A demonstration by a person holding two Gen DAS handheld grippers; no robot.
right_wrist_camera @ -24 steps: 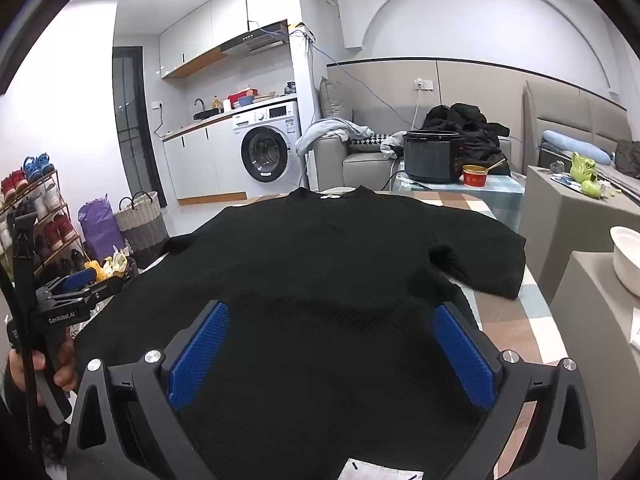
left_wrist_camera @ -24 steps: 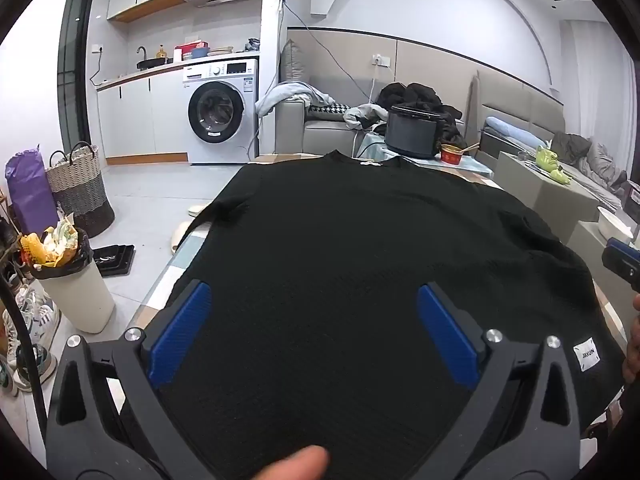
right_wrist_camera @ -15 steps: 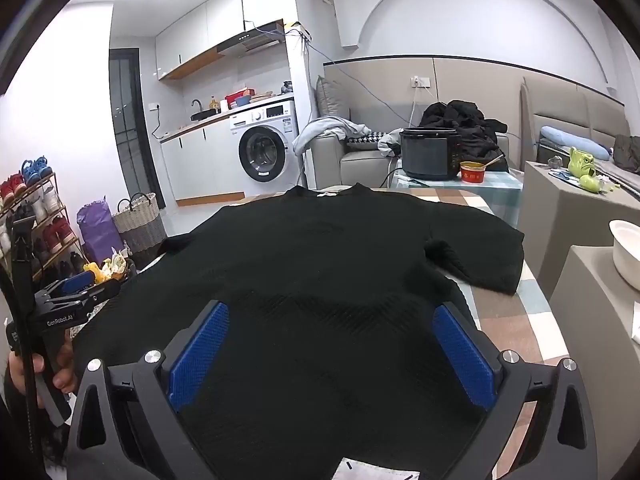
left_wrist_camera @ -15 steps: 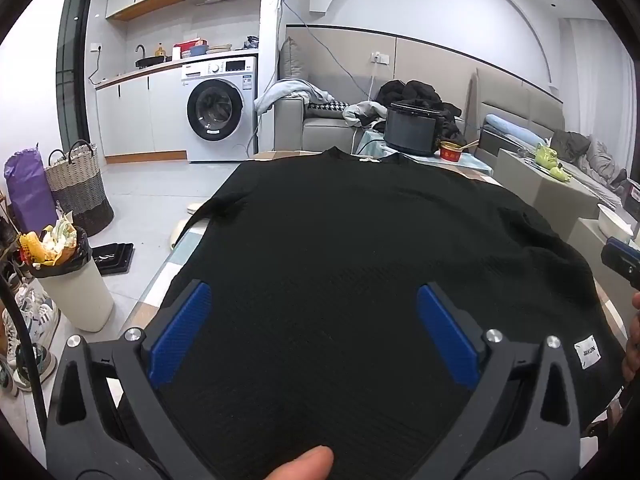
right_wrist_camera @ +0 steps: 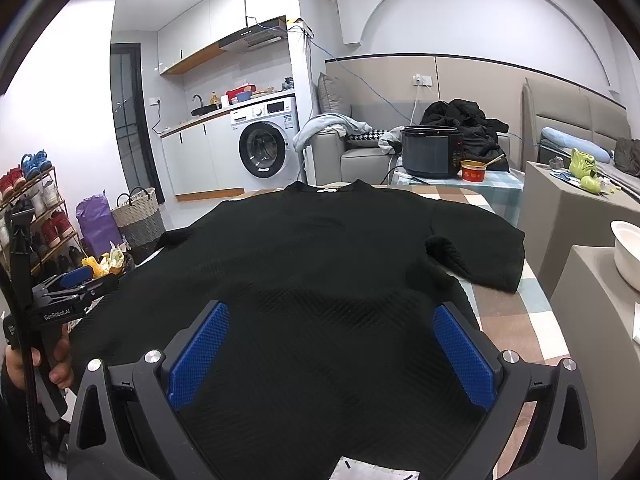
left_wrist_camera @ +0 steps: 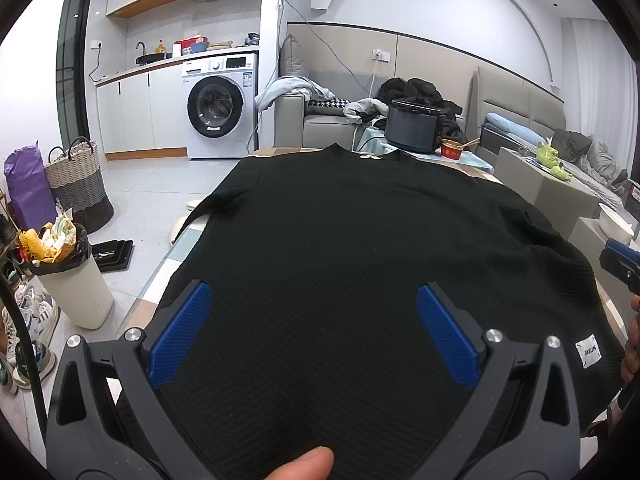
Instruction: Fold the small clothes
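Observation:
A black knit sweater (left_wrist_camera: 340, 240) lies spread flat on the table, collar at the far end, hem toward me; it also shows in the right wrist view (right_wrist_camera: 320, 264). Its right sleeve (right_wrist_camera: 480, 248) lies out to the side on the checked tablecloth. My left gripper (left_wrist_camera: 314, 332) is open, blue pads wide apart above the hem on the left side. My right gripper (right_wrist_camera: 330, 344) is open above the hem on the right side. Each gripper shows at the edge of the other's view: right gripper (left_wrist_camera: 620, 260), left gripper (right_wrist_camera: 72, 292).
The table (right_wrist_camera: 516, 312) has a checked cloth. A black cooker (right_wrist_camera: 430, 152) and red bowl (right_wrist_camera: 472, 170) stand beyond the collar. A white bin (left_wrist_camera: 68, 280) and baskets stand on the floor at left. Grey boxes with a white bowl (right_wrist_camera: 626, 252) stand at right.
Both grippers have stayed open over the hem; the views have shifted only slightly and the sweater has not moved.

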